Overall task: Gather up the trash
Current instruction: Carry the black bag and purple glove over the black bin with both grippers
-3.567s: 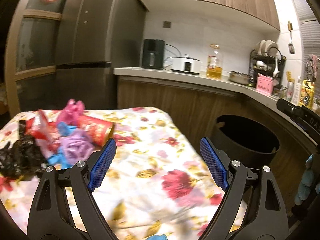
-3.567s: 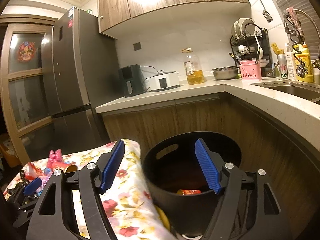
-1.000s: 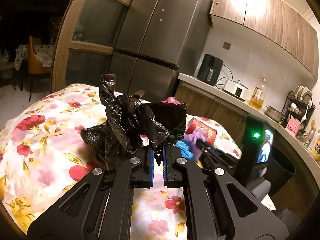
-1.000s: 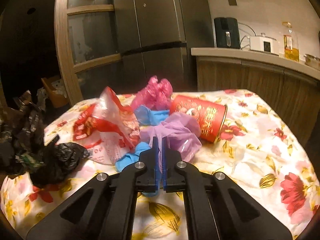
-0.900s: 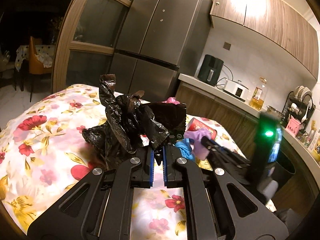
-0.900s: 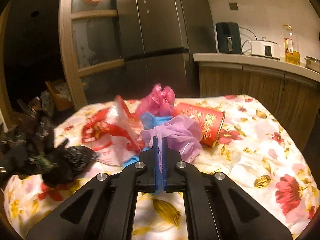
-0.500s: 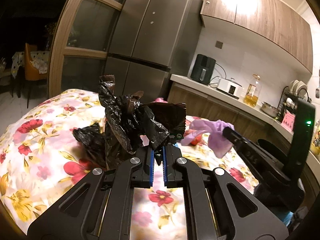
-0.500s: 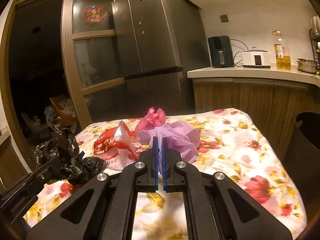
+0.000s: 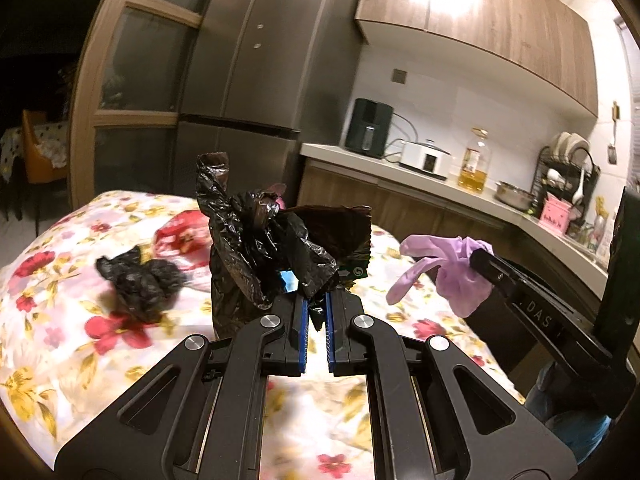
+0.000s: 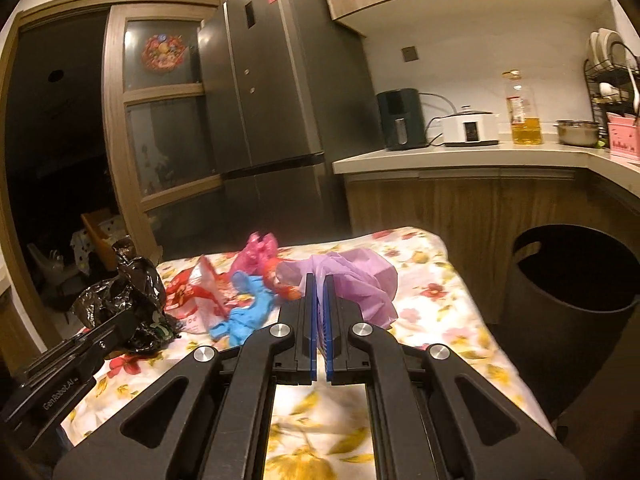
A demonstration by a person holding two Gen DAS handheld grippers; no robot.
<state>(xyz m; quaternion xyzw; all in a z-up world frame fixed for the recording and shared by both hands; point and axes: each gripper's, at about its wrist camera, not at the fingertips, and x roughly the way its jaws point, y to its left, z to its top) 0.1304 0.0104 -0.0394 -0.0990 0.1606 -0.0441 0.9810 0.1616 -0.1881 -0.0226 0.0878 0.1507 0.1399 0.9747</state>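
You had 2 grips full over the floral table [image 10: 452,280].
L gripper [image 9: 315,304] clamped the black bag [image 9: 256,248]; R gripper [image 10: 319,284] pinched the purple glove [image 10: 360,276]. Bin [image 10: 576,280] sat at 3 o'clock, red wrapper [image 10: 196,296] at 10.

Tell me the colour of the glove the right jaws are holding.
Light purple glove, clearest in the left wrist view; the right gripper has it clamped.
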